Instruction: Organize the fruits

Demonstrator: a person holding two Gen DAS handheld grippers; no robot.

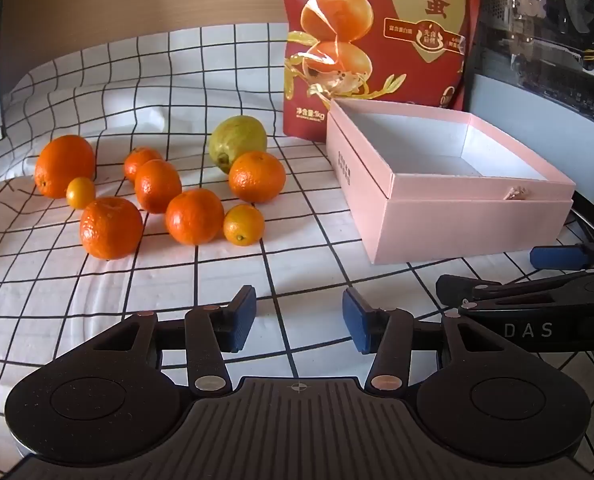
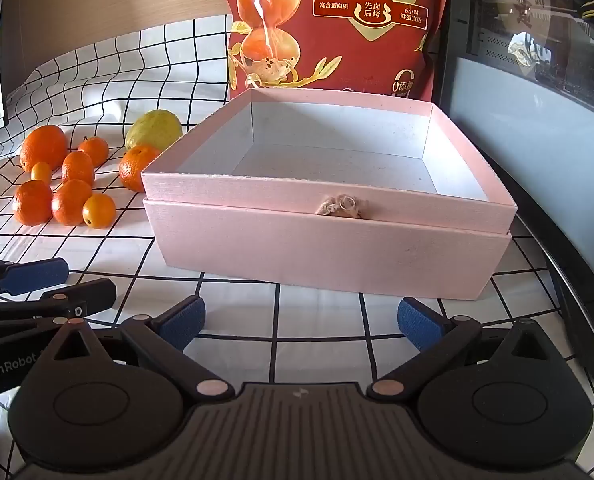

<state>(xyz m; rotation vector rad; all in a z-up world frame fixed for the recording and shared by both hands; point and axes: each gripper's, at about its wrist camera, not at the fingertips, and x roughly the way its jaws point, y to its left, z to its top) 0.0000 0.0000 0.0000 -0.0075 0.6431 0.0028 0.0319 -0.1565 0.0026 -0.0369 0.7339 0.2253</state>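
Note:
Several oranges [image 1: 195, 216] and small kumquats [image 1: 244, 225] lie in a cluster on the checked cloth, with a green guava [image 1: 237, 142] behind them; the cluster also shows in the right wrist view [image 2: 71, 202]. An open, empty pink box [image 1: 449, 216] stands to their right, and it fills the middle of the right wrist view [image 2: 329, 240]. My left gripper [image 1: 299, 320] is open and empty, low over the cloth in front of the fruit. My right gripper [image 2: 301, 322] is open and empty, just in front of the box.
A tall red snack bag [image 1: 377, 40] stands behind the box. A dark computer case [image 2: 537, 120] lines the right side. The white cloth with black grid [image 1: 177, 300] covers the table and rises against the back wall.

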